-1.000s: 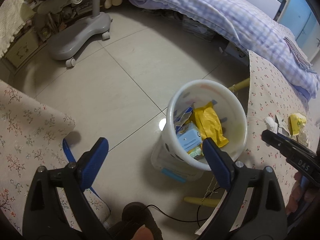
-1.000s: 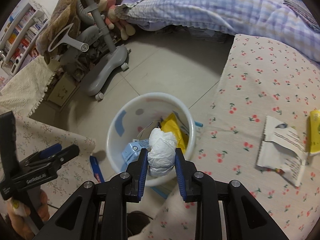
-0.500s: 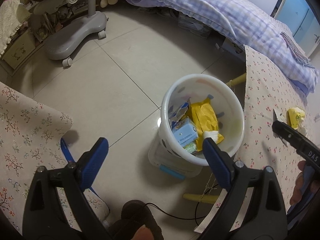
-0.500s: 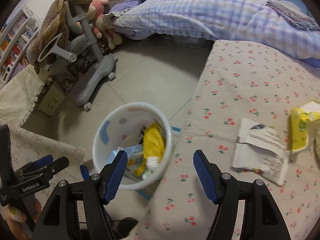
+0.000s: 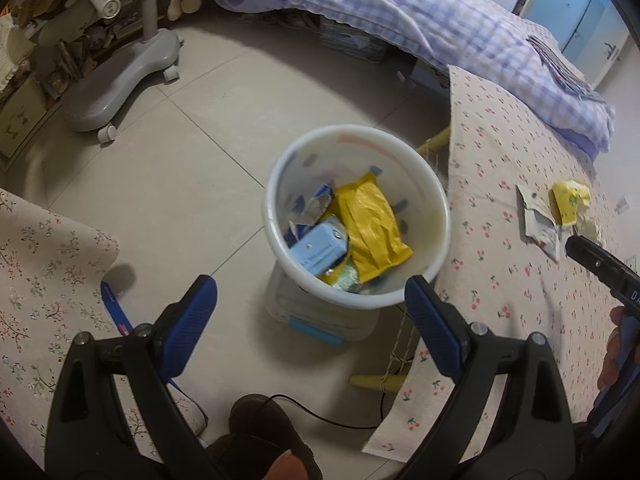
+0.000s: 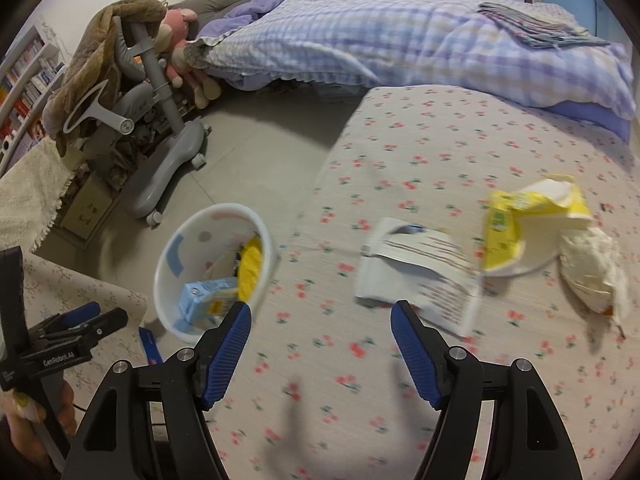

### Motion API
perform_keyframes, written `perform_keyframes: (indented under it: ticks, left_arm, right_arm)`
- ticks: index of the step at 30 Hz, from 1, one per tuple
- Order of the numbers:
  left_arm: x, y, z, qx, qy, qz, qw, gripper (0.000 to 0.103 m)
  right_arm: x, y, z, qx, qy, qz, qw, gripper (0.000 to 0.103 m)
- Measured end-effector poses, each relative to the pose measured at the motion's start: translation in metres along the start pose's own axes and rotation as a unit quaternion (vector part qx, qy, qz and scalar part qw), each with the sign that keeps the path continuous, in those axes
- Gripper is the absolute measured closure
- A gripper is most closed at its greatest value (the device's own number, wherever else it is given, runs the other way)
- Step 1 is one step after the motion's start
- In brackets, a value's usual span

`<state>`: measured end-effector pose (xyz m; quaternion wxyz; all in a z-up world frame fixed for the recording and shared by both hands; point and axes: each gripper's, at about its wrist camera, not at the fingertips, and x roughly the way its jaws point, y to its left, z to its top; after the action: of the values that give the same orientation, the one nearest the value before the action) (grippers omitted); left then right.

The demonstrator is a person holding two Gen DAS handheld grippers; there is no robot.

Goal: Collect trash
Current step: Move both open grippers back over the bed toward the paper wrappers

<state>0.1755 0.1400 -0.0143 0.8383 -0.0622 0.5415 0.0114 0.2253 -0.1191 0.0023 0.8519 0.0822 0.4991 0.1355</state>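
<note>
A white bin (image 5: 356, 216) stands on the floor beside the floral-cloth table (image 6: 420, 168) and holds a yellow packet (image 5: 370, 226) and a blue carton (image 5: 318, 250). My left gripper (image 5: 312, 312) is open and empty above the floor, just short of the bin. My right gripper (image 6: 320, 332) is open and empty over the table. Ahead of it lie a torn white wrapper (image 6: 420, 272), a yellow packet (image 6: 524, 224) and a crumpled white tissue (image 6: 592, 272). The bin also shows in the right wrist view (image 6: 216, 272).
A bed with a checked quilt (image 6: 400, 36) runs along the back. A grey chair base (image 5: 120, 80) stands on the floor at the left. A second floral-covered surface (image 5: 44, 264) is at the lower left. A black cable (image 5: 320, 416) lies on the floor.
My right gripper opened and dropped the white tissue wad into the bin, then swung right over the table toward the wrappers. My left gripper stayed open and drifted slightly.
</note>
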Motion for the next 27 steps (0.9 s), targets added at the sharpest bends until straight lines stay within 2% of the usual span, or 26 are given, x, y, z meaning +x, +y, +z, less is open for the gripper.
perform_keyframes:
  ticks: [13,27]
  left_arm:
    - [0.006,-0.039,-0.004,0.025,0.011,-0.012,0.9996,0.008]
    - [0.020,-0.123,0.004,0.065,0.023,-0.033,0.9971,0.008]
  right_arm:
    - [-0.033,-0.076,-0.021,0.045,-0.011,-0.037,0.998,0.029]
    - [-0.063,-0.153,-0.038,0.084,-0.013,-0.071,0.994,0.028]
